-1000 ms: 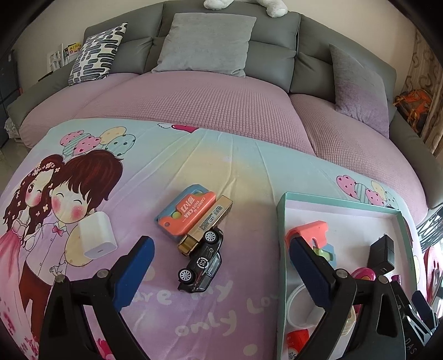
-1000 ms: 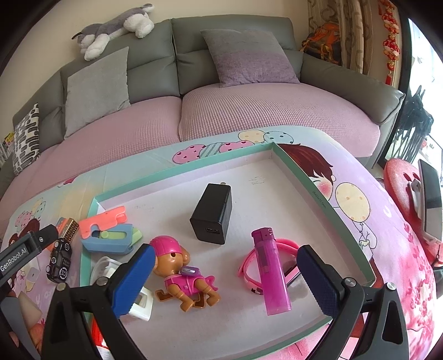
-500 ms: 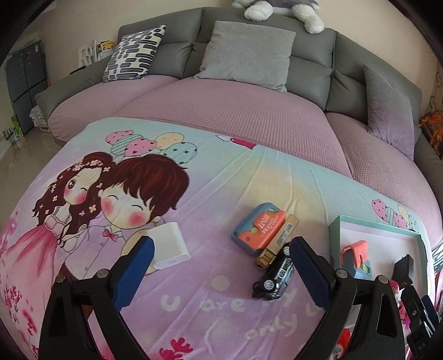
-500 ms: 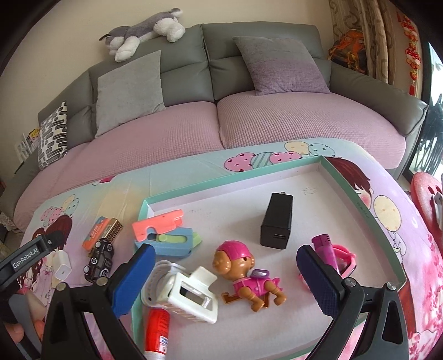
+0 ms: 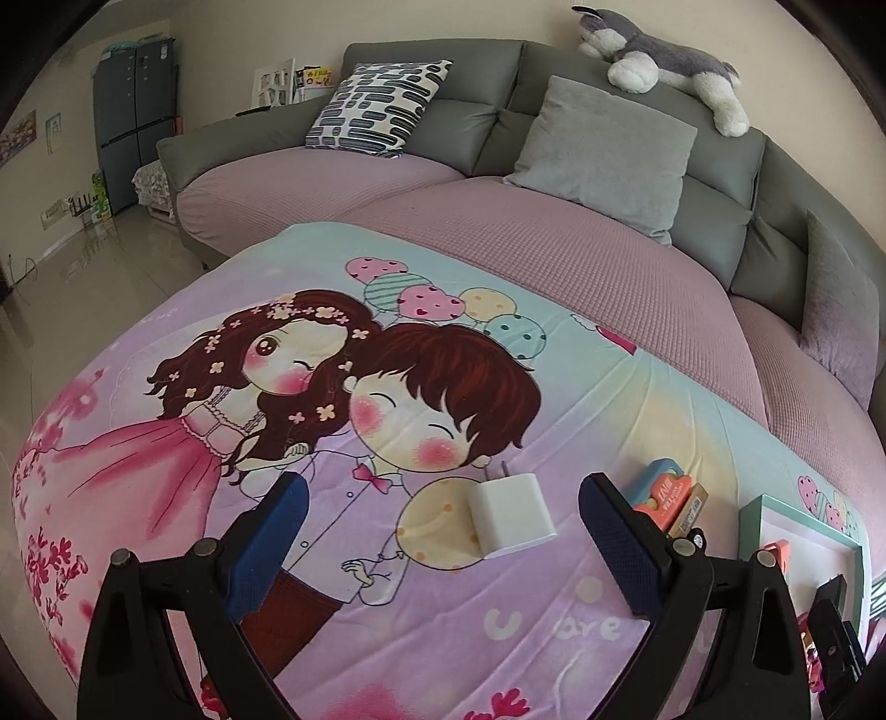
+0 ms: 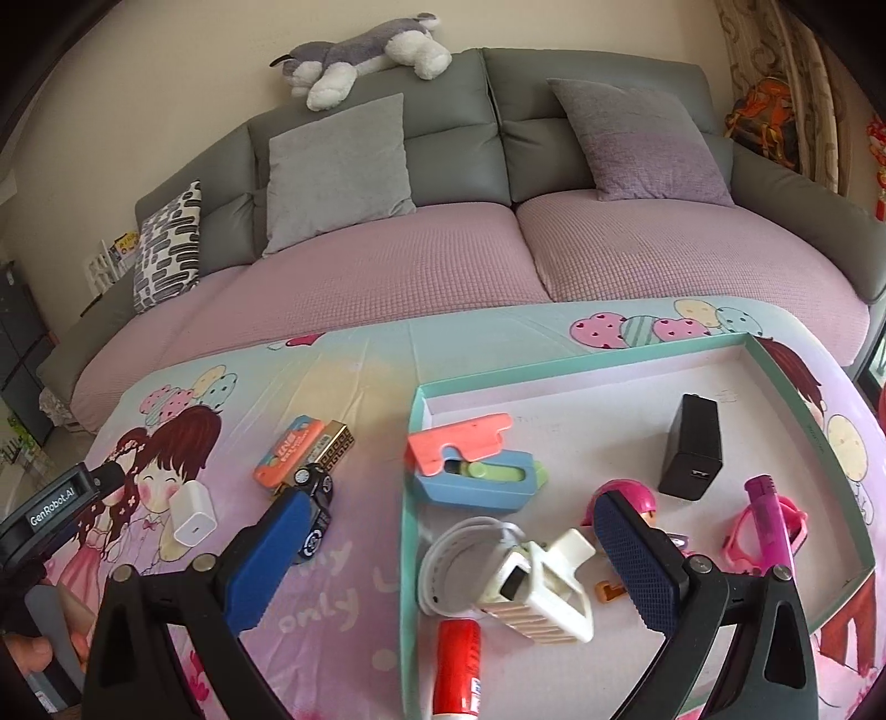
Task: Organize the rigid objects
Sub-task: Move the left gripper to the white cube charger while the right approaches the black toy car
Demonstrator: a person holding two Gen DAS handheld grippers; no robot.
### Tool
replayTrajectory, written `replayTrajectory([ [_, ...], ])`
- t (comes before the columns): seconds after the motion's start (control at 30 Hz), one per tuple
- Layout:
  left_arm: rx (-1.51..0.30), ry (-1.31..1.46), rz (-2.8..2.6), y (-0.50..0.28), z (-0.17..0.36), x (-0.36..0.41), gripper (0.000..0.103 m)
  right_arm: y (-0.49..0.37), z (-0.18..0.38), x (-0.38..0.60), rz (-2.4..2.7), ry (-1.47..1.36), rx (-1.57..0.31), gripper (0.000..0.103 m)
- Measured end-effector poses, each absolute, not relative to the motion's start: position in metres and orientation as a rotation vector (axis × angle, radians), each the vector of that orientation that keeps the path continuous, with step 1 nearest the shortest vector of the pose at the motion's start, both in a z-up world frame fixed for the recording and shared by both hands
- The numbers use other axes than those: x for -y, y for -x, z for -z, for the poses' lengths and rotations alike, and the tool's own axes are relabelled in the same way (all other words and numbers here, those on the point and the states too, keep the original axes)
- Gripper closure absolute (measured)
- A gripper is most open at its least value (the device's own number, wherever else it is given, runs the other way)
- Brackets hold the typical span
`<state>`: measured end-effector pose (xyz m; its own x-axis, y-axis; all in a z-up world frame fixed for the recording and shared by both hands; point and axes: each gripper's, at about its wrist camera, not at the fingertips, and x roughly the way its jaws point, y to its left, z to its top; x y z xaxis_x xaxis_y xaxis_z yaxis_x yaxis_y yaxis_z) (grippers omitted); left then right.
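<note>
A white charger cube (image 5: 512, 518) lies on the cartoon-print cloth just ahead of my open, empty left gripper (image 5: 443, 523); it also shows in the right wrist view (image 6: 192, 514). An orange-blue case (image 6: 288, 453), a gold box (image 6: 335, 443) and a black toy car (image 6: 317, 507) lie left of the teal-rimmed tray (image 6: 412, 421). The tray holds a black charger (image 6: 692, 448), a pink dog toy (image 6: 628, 495), a magenta lighter (image 6: 767, 518), a coral-blue holder (image 6: 470, 465), a white clip object (image 6: 537, 587) and a red tube (image 6: 457, 659). My right gripper (image 6: 443, 540) is open and empty above the tray's left edge.
A grey sofa with pink seat covers (image 6: 387, 266), cushions and a plush husky (image 6: 360, 50) stands behind the table. The table edge falls off to tiled floor (image 5: 72, 260) at the left. The left gripper's body (image 6: 55, 509) shows at the far left of the right wrist view.
My left gripper has swung left from the toy car and case to face the white charger. My right gripper has shifted left, from the tray's middle to its left edge.
</note>
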<state>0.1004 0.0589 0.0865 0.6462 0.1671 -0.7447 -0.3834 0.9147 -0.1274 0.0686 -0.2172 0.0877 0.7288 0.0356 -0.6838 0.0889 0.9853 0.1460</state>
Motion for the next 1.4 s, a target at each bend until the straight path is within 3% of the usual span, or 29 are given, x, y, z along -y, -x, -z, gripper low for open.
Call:
replayTrajectory([
  [0.43, -0.818, 0.364, -0.297, -0.101, -0.067, -0.084, 0.005, -0.079, -0.071, 0.146, -0.094, -0.032, -0.766, 0.0],
  [1.0, -0.873, 0.357, -0.226, -0.117, -0.043, -0.072, 0.005, -0.09, -0.048, 0.124, -0.139, -0.025, -0.814, 0.0],
  [1.4, -0.94, 0.315, -0.178, -0.133, -0.024, -0.059, 0.005, -0.1, -0.033, 0.129, -0.134, -0.068, -0.857, 0.014],
])
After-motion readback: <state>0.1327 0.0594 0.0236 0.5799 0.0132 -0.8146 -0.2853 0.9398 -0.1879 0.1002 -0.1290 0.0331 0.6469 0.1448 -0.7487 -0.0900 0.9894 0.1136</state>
